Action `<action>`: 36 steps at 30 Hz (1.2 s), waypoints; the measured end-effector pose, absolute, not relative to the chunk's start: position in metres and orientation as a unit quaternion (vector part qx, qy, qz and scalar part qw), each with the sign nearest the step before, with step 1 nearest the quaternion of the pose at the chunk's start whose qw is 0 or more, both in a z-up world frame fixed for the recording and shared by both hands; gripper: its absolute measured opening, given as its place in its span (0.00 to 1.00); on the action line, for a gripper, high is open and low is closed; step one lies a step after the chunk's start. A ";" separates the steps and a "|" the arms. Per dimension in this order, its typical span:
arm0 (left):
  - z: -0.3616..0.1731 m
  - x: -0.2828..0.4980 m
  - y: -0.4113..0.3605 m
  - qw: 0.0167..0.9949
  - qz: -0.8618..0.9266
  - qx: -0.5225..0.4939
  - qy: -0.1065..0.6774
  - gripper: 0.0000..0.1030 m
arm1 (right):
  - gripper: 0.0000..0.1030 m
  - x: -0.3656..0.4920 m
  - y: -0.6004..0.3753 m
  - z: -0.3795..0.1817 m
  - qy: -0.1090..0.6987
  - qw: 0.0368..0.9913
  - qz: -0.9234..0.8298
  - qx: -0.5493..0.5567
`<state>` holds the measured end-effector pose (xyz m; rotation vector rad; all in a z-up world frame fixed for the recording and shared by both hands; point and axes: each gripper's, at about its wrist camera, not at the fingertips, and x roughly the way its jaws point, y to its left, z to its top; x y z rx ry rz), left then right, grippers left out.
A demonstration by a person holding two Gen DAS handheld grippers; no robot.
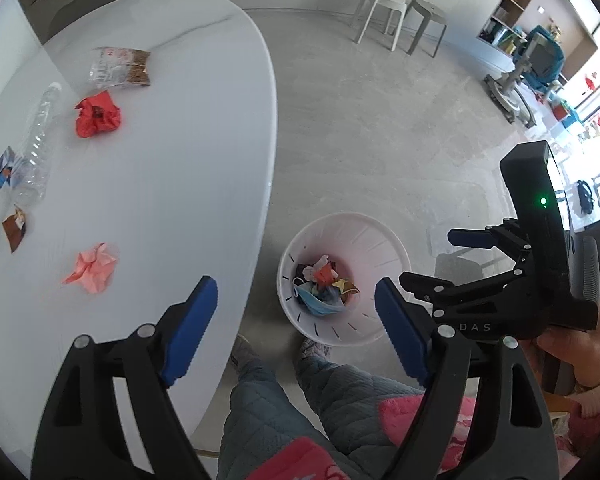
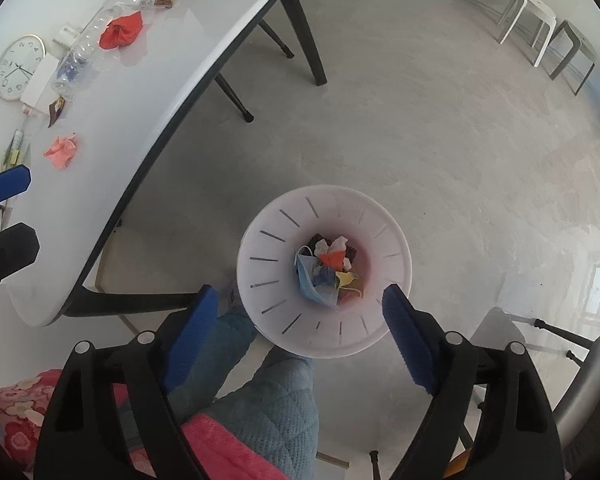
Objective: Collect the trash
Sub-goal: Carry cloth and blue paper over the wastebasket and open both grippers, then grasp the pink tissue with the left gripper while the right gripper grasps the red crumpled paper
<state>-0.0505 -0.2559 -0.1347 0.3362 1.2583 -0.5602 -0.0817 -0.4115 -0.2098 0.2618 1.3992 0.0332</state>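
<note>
while both grippers hang empty over white bin [image 2: 396, 236], left gripper [image 1: 296, 326] and right gripper [image 2: 300, 330] fingers spread wide. pink paper wad [image 1: 92, 267] on counter [image 1: 160, 184]: light, soft, crushable; pinch across its bulk.

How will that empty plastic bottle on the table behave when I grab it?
The clear plastic bottle looks empty, so probably very light. It lies on its side on the smooth white table, so a nudge may roll it. Its thin ribbed wall will likely crumple under firm pads.
</note>
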 end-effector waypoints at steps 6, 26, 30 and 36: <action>-0.130 -0.047 -0.228 0.775 -0.219 0.131 0.579 0.76 | 0.90 -0.062 -0.399 -0.187 0.626 0.773 0.033 0.101; -0.181 0.037 -0.120 0.789 -0.109 0.075 0.600 0.74 | 0.94 0.028 -0.343 -0.138 0.587 0.804 0.055 0.074; -0.192 0.051 -0.119 0.782 -0.116 0.075 0.607 0.59 | 0.94 0.045 -0.329 -0.136 0.589 0.804 0.053 0.060; -0.201 0.055 -0.119 0.773 -0.137 0.075 0.615 0.42 | 0.94 0.069 -0.314 -0.139 0.595 0.800 0.060 0.051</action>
